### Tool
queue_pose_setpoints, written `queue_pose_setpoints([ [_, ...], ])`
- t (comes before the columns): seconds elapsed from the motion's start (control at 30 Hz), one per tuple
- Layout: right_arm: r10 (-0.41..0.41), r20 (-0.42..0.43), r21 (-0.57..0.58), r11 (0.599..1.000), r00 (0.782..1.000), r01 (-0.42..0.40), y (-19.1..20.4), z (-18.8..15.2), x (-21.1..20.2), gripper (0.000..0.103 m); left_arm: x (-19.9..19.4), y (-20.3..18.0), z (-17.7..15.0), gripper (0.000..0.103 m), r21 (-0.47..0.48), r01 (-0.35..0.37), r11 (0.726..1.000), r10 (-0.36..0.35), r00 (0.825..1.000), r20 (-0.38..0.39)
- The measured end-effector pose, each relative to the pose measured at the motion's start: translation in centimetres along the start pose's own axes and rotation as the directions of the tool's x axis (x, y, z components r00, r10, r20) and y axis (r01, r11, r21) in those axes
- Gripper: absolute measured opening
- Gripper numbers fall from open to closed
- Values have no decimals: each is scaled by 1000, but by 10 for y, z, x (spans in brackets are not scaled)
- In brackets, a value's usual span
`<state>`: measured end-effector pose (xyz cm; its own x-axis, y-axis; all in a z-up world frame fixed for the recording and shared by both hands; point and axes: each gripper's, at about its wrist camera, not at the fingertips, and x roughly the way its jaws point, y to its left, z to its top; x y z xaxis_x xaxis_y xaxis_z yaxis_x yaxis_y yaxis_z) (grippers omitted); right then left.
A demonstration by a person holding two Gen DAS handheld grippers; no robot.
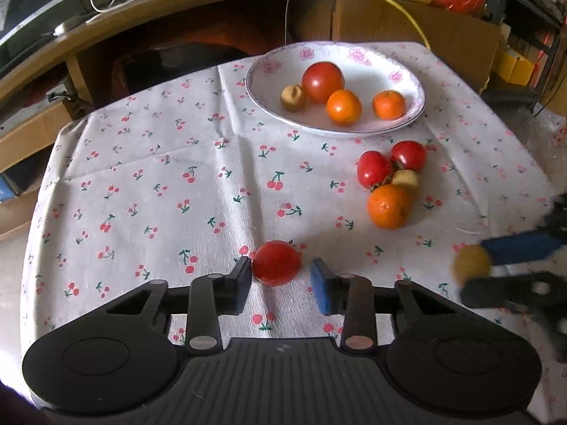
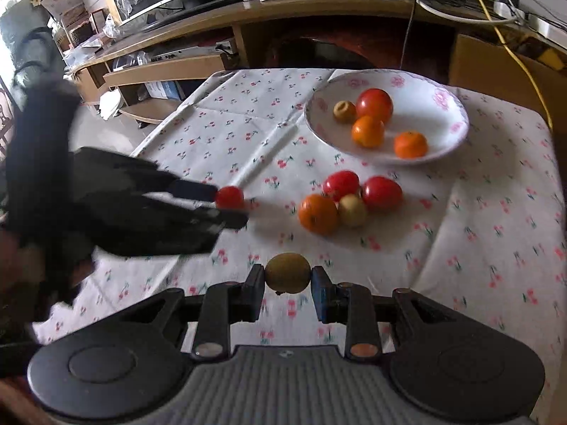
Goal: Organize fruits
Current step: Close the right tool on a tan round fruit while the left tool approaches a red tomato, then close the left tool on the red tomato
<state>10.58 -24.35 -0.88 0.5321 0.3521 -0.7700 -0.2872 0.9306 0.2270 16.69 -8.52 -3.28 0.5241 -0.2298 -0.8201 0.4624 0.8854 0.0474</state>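
Cherry-print tablecloth (image 1: 177, 163), wooden desk (image 2: 319, 10), yellow cable (image 2: 514, 53).

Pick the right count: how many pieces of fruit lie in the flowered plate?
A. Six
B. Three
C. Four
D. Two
C: the plate holds one red tomato, two oranges and one small tan fruit.

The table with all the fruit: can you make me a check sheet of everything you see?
Surface: cherry-print tablecloth, creased.
Job's things: plate holds four fruits; loose cluster of four beside it.
Clutter: nothing seen.
Grippers: left gripper around a red tomato, one pad not touching; right gripper shut on a yellow-green fruit.
Cables: yellow cable behind.
Surroundings: wooden shelving, cardboard box.
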Motion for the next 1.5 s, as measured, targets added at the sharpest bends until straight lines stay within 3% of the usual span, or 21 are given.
queue_pose_setpoints([
  [0.13,-3,-13,8,1000,1000,4,-5,-9,1,53,2,-2,4,37,-14,-27,1000,27,1000,5],
  [0.33,-15,-34,40,999,999,16,-21,-22,8,53,-7,-10,-2,35,-20,-60,998,59,998,-21],
  [0.57,-57,32,-42,997,998,58,-15,-36,-13,53,-44,-46,-23,35,11,-19,1000,19,999,-49],
  [0.67,-81,-2,-56,995,997,80,-17,-46,-5,53,-40,-65,-29,35,56,-10,998,14,998,-66],
  [0.8,-97,33,-113,989,995,100,-10,-54,-4,53,-30,-76,-34,36,112,-12,994,18,998,-58],
  [0.97,-100,53,-96,990,994,105,-13,-57,-5,59,-29,-75,-36,39,113,8,994,-3,999,-46],
  [1.03,-114,47,-113,987,992,118,-10,-56,-3,66,-32,-75,-40,44,130,2,991,2,999,-32],
  [1.1,-111,23,-128,985,994,113,-7,-54,-1,80,-34,-72,-43,55,131,-5,991,9,1000,-26],
  [1.2,-126,1,-153,980,992,125,-1,-55,0,83,-35,-60,-46,69,94,15,995,-12,999,-38],
  [1.5,-152,8,-135,979,988,152,3,-47,-4,83,-36,-52,-37,71,53,42,998,-41,999,-10],
])
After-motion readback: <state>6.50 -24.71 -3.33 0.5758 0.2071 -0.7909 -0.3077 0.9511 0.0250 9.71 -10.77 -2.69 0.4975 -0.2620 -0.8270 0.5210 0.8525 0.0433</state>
